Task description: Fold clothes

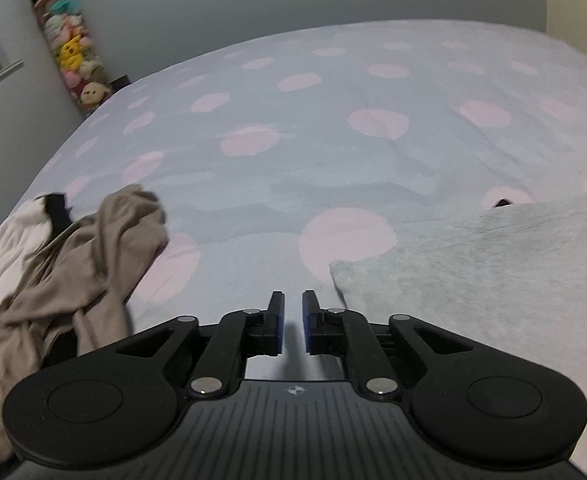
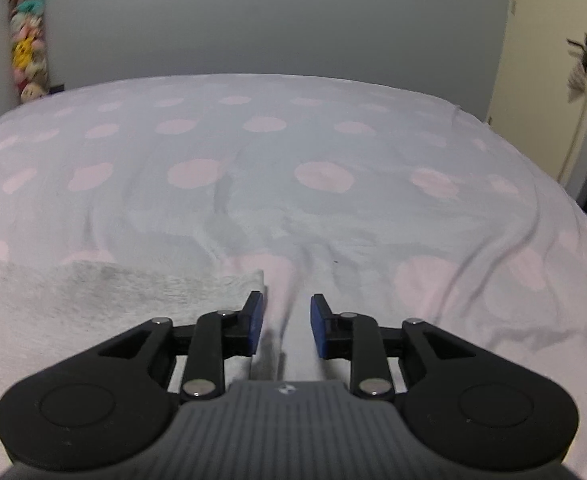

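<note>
We see a crumpled pile of clothes at the bed's left, a flat garment at its right.

Pale grey bedsheet with pink dots; beige garment; seemingly light-grey cloth.

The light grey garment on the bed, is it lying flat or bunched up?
Flat: the light grey fleecy garment lies spread on the pink-spotted bedsheet, edges straight, unlike the crumpled beige garment.
</note>
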Action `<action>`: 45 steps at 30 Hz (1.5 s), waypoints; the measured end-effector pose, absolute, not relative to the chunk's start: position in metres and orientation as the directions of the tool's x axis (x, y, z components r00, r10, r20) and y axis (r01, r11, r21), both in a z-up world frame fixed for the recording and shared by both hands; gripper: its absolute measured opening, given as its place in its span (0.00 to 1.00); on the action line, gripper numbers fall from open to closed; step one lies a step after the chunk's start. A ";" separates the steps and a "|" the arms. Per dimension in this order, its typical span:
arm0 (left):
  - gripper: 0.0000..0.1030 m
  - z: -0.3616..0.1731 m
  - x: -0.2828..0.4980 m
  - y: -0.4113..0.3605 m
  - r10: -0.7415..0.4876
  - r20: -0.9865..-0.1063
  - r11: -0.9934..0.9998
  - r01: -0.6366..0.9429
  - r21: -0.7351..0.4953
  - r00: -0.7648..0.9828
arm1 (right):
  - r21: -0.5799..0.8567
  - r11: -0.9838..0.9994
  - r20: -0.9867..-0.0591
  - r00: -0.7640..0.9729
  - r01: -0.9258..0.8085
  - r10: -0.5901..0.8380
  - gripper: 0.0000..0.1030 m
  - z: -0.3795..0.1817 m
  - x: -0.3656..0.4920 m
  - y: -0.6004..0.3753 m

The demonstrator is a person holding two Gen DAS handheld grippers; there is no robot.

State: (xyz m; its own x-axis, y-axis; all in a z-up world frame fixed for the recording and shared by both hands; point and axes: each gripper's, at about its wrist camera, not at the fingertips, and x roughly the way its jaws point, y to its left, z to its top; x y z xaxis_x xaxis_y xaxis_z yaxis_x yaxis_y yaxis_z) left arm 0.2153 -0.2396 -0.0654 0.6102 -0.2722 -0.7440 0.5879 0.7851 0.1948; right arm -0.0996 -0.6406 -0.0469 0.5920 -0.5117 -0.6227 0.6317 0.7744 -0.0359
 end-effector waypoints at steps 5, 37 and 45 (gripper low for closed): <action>0.14 -0.041 0.170 -0.207 -0.311 -0.741 0.796 0.590 0.139 0.595 | 0.110 0.756 -0.657 0.618 0.646 -0.432 0.33 -0.032 -0.130 -0.629; 0.05 -0.064 0.068 -0.140 -0.453 -0.763 0.826 0.539 -0.164 0.462 | 0.215 0.793 -0.902 0.427 0.570 -0.063 0.10 -0.040 -0.212 -0.582; 0.05 -0.080 0.065 -0.147 -0.354 -0.807 0.841 0.539 -0.054 0.472 | 0.063 0.821 -0.936 0.318 0.568 -0.148 0.02 -0.043 -0.209 -0.577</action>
